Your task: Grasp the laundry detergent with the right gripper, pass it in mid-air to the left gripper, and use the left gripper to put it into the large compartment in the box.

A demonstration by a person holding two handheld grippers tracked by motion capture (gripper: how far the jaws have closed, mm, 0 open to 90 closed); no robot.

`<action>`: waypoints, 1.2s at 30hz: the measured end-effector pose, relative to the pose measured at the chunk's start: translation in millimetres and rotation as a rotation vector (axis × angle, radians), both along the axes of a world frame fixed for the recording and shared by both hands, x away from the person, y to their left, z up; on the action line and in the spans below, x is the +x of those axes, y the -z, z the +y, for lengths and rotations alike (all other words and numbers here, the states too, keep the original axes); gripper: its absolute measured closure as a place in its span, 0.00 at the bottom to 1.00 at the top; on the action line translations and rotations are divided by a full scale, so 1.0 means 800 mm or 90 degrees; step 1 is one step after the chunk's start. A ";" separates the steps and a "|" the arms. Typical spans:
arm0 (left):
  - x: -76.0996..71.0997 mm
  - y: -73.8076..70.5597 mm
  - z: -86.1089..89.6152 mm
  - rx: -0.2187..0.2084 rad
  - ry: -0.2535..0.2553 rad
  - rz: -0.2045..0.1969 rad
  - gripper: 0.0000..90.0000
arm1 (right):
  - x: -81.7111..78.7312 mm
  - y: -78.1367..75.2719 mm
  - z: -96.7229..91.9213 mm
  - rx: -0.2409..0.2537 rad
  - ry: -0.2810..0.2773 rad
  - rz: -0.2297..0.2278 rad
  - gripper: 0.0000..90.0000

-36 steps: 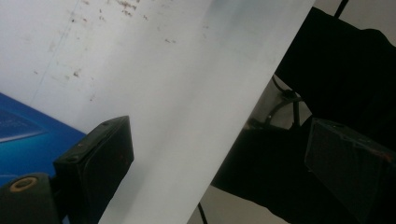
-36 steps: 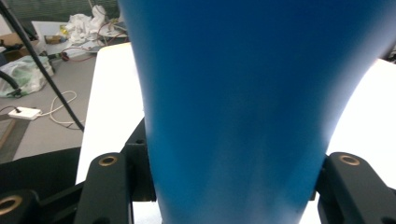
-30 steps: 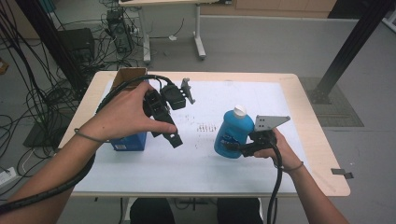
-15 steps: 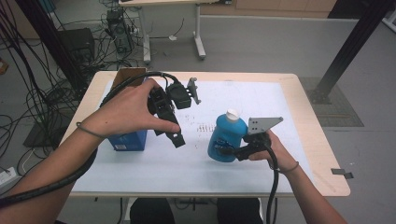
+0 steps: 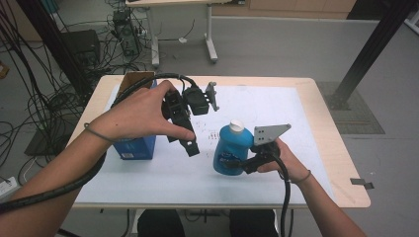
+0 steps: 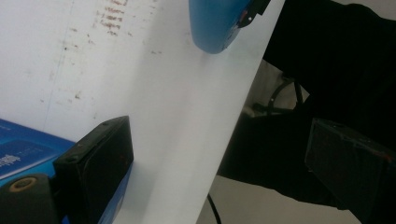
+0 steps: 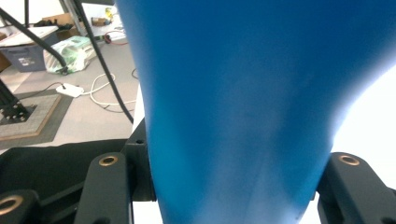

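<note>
Two jaws of the right gripper (image 5: pixel 242 165) are clamped on the blue bottle (image 5: pixel 230 149), held tilted just above the white table (image 5: pixel 257 106), near its front. Farther back, the left gripper (image 5: pixel 190 145) is held spread wide, gripping nothing, beside the blue box (image 5: pixel 133 147).
</note>
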State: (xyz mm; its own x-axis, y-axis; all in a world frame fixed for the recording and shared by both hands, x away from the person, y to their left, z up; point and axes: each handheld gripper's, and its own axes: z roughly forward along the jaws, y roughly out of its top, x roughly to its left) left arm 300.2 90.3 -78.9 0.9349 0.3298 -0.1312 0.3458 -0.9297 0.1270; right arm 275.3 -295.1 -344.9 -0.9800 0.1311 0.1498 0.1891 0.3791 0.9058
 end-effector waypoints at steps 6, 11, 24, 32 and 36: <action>-0.001 -0.003 -0.011 0.004 0.020 0.002 0.09 | 0.000 -0.006 0.011 -0.004 -0.017 -0.006 0.47; 0.000 -0.003 -0.020 0.007 0.041 0.010 0.09 | 0.000 -0.010 0.017 -0.006 -0.029 -0.009 0.47; -0.002 -0.008 -0.043 0.020 0.087 0.016 0.09 | -0.001 -0.018 0.036 -0.018 -0.059 -0.019 0.47; -0.003 -0.009 -0.056 0.024 0.116 0.021 0.09 | -0.001 -0.023 0.048 -0.029 -0.078 -0.026 0.47; -0.004 -0.009 -0.064 0.030 0.126 0.023 0.09 | -0.002 -0.025 0.053 -0.030 -0.086 -0.028 0.47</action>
